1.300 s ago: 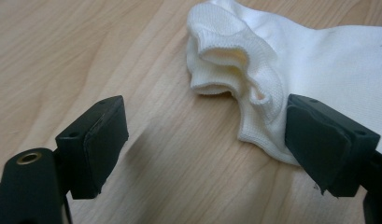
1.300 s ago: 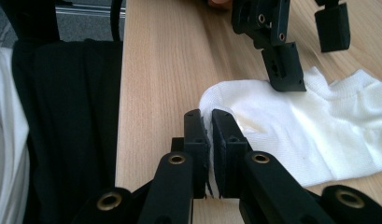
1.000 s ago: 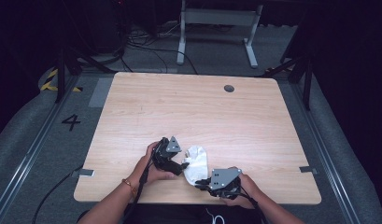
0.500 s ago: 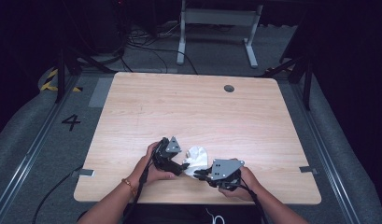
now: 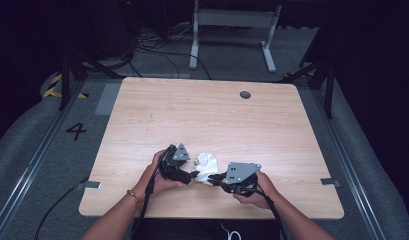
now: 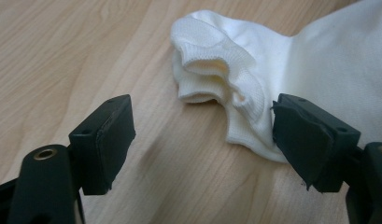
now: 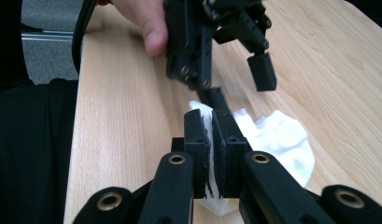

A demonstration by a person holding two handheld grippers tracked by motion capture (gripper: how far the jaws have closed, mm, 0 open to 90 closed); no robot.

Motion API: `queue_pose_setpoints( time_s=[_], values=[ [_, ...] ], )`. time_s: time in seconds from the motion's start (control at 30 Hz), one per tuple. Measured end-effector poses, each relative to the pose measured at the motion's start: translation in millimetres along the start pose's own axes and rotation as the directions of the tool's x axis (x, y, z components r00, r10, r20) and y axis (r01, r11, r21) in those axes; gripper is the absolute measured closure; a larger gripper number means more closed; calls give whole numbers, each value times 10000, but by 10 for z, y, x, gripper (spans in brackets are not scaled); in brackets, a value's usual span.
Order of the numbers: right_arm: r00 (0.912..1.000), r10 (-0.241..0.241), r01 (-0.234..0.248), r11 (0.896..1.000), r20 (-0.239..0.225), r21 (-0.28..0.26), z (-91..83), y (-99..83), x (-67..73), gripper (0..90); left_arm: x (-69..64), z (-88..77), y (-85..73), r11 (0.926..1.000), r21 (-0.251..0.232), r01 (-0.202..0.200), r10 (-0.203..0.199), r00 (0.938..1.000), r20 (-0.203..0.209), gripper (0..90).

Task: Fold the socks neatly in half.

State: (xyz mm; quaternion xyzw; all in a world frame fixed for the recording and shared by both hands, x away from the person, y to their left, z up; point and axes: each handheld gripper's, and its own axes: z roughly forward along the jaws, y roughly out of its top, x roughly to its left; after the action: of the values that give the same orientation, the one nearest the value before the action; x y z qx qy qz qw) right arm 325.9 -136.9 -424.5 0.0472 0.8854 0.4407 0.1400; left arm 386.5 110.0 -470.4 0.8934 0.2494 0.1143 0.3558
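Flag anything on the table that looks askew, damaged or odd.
The small white fabric sock lies crumpled rather than flat near the front edge of the light wooden table, its ribbed cuff folded and wavy. The right tongs pinch one edge; the left tongs are open beside it. No damage visible.

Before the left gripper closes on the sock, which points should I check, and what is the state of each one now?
1. Right gripper shut on white sock: ok.
2. Left gripper open: ok.
3. Sock cuff between the left jaws: not ok, it lies ahead; fabric only touches one pad.
4. Sock resting on table: ok.
5. The two grippers apart, not colliding: ok, though close.
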Motion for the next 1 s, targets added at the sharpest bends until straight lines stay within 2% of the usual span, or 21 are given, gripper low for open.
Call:
queue_pose_setpoints(
  time_s=[0.1, 0.2, 0.27, 0.4, 0.47, 0.5, 0.63, 0.7, 0.77, 0.8, 0.93, 0.97, 1.0],
  values=[
    [10000, -66, 66, 10000, -31, 36, -1, 8, 18, 857, 34, -39, -12, 9994, -214, 264, -265, 9996, -12, 213],
    [10000, -86, 86, 9999, -49, 51, 2, 12, 32, 857, 47, -56, -8, 9993, -239, 304, -306, 9995, -88, 214],
    [9999, -121, 122, 9999, -91, 65, -2, 17, 42, 857, 54, -51, -5, 9995, -165, 268, -273, 9992, -282, 215],
    [9996, -171, 173, 9998, -218, 87, -17, 21, 71, 857, 71, -19, -13, 9990, -105, 427, -428, 9989, -173, 218],
    [9995, -191, 194, 9998, -267, 87, -20, 23, 77, 857, 60, -4, -14, 9992, -66, 393, -394, 9991, -130, 219],
    [9994, -206, 209, 9997, -279, 104, -22, 26, 92, 857, 25, 21, -1, 9998, -6, 215, -215, 9998, -44, 221],
    [9990, -294, 300, 9994, -350, 168, -32, 34, 119, 857, -45, 51, 20, 10000, 44, -59, 59, 10000, 25, 233],
    [9989, -330, 336, 9993, -334, 190, -34, 37, 121, 857, -52, 40, 27, 10000, -65, 2, -1, 10000, 47, 237],
    [9990, -310, 315, 9993, -314, 176, -48, 41, 124, 857, -40, -29, 55, 9978, -651, 116, -109, 9999, 103, 239],
    [9991, -297, 303, 9994, -296, 189, -51, 39, 122, 856, -35, -40, 60, 9974, -707, 138, -127, 9998, 160, 239],
    [9992, -263, 269, 9994, -313, 209, -59, 33, 119, 856, -56, 5, 63, 9987, -496, 67, -60, 9999, 145, 239],
    [9991, -316, 323, 9992, -296, 245, -58, 37, 128, 856, -78, 52, 59, 9997, -228, -132, 137, 9997, 185, 239],
    [9991, -316, 323, 9992, -296, 245, -58, 37, 128, 856, -78, 52, 59, 9997, -228, -132, 137, 9997, 185, 240]
  ],
)
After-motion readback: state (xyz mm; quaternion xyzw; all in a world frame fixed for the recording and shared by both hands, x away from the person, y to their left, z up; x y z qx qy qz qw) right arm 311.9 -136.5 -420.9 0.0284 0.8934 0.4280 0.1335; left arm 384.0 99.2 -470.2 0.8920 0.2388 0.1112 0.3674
